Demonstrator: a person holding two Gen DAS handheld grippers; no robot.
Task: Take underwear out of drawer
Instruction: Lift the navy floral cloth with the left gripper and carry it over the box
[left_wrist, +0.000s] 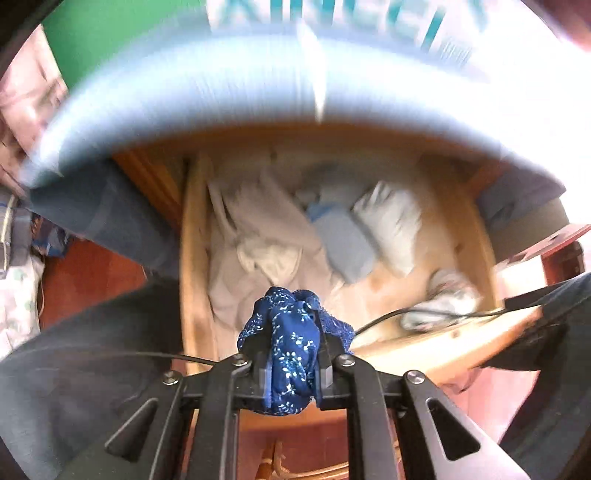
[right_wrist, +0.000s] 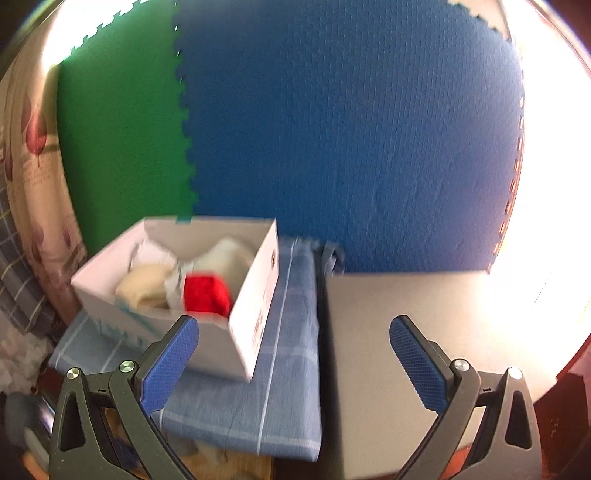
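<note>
Navy-blue floral underwear (left_wrist: 290, 343) sits bunched between the jaws of the left gripper (left_wrist: 290, 363), which are pinched tight on the cloth above the near end of an open pale-wood drawer (left_wrist: 192, 266). The garment hangs clear of the drawer's contents, over its front edge. Inside the drawer, beyond the underwear, lie a crumpled cream cloth (left_wrist: 251, 236), a folded light-blue piece (left_wrist: 343, 243) and a white bundle (left_wrist: 391, 225) just beside it; a grey-white bundle (left_wrist: 447, 299) rests in the drawer's near right corner, with a thin black cable (left_wrist: 417, 314) running across it. The view is blurred, so finer detail cannot be told.

The right gripper (right_wrist: 295, 354) is well away from the drawer, its blue-padded jaws spread wide with nothing between them. It faces a white cardboard box (right_wrist: 251, 325) holding a red item (right_wrist: 205, 295) and cream and white pieces. The box stands on a blue checked cloth (right_wrist: 288, 387), beside a grey surface (right_wrist: 406, 314), before a wall of green and blue foam mats (right_wrist: 351, 129).
</note>
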